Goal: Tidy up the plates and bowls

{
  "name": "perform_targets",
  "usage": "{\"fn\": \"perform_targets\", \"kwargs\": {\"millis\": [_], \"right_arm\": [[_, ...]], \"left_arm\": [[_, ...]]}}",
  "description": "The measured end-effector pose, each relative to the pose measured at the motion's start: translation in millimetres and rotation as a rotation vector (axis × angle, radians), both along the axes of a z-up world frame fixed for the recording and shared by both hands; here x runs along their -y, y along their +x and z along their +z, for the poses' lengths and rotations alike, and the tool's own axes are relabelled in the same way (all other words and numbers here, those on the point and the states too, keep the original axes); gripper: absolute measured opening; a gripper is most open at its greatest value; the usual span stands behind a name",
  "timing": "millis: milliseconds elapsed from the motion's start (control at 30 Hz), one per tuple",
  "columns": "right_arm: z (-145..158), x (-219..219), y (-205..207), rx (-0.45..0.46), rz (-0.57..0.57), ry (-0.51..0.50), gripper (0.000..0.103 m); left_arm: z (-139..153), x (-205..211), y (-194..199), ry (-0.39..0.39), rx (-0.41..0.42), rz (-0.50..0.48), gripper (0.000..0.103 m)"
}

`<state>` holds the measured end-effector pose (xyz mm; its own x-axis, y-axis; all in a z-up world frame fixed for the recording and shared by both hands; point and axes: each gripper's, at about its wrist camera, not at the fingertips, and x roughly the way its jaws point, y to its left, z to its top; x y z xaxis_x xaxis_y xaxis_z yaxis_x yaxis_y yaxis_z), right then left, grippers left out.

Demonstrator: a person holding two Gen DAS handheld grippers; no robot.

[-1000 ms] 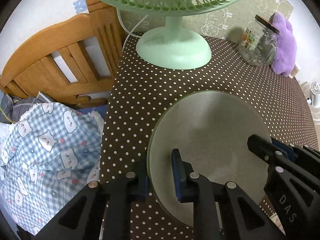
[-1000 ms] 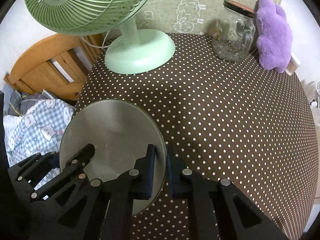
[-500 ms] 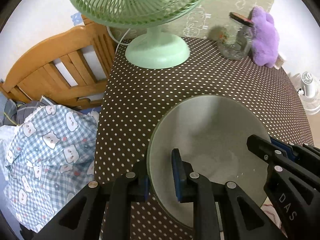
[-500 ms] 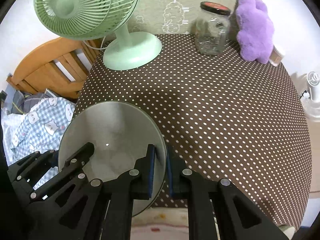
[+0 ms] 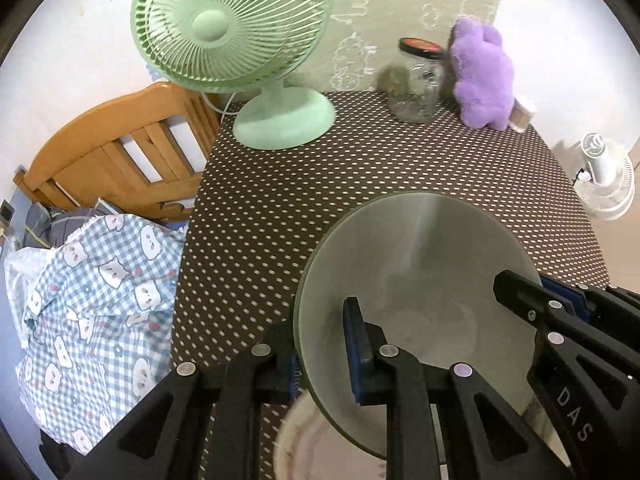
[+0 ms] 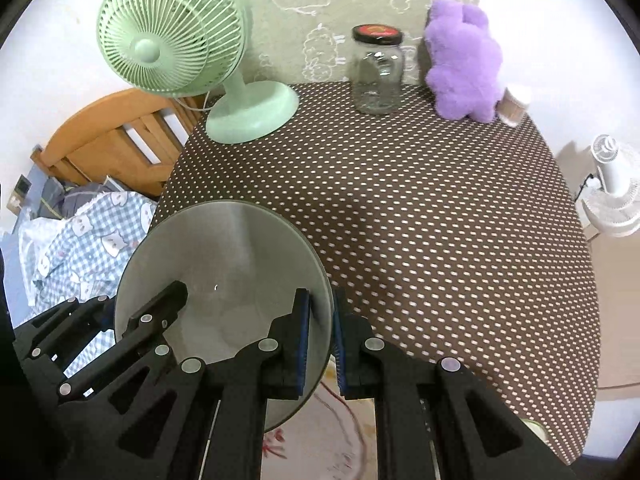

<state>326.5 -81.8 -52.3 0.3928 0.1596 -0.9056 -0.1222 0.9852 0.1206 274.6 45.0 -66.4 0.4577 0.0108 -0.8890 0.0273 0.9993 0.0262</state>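
A pale green glass bowl (image 5: 420,280) (image 6: 232,264) hangs above the near edge of the brown polka-dot table (image 5: 360,176) (image 6: 440,208), held from both sides. My left gripper (image 5: 320,354) is shut on the bowl's left rim, one blue pad inside and one outside. My right gripper (image 6: 322,340) is shut on the right rim in the same way. Each gripper shows in the other's view: the right gripper (image 5: 560,320) and the left gripper (image 6: 140,320). Below the bowl lies a white plate (image 5: 304,448) (image 6: 344,432) with a red flower pattern, partly hidden.
A mint green fan (image 5: 232,32) (image 6: 172,36) stands at the table's back left. A glass jar (image 5: 418,80) (image 6: 376,72) and a purple plush toy (image 5: 484,76) (image 6: 464,64) stand at the back. A wooden chair (image 5: 112,152) with checked cloth (image 5: 88,300) is left of the table.
Both grippers have lifted the bowl and drawn it back toward the table's near edge. The fan, jar and plush look farther away, and the flowered plate has come into view below.
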Motion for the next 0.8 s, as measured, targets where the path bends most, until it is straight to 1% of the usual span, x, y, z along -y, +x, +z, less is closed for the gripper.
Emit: {"fn": "perform_targets", "kwargs": {"millis": [200, 467, 800], "right_arm": [[18.2, 36.2, -25.8, 0.023, -0.009, 0.000, 0.014], [35.6, 80.7, -54.9, 0.057, -0.019, 0.001, 0.014], [38.7, 134.9, -82.3, 0.066, -0.033, -0.021, 0.014]], "left_arm": [[17.5, 33.5, -21.8, -0.003, 0.027, -0.009, 0.016], [31.9, 73.5, -48.1, -0.014, 0.051, -0.009, 0.016], [29.9, 124.2, -74.9, -0.039, 0.051, -0.023, 0.016]]}}
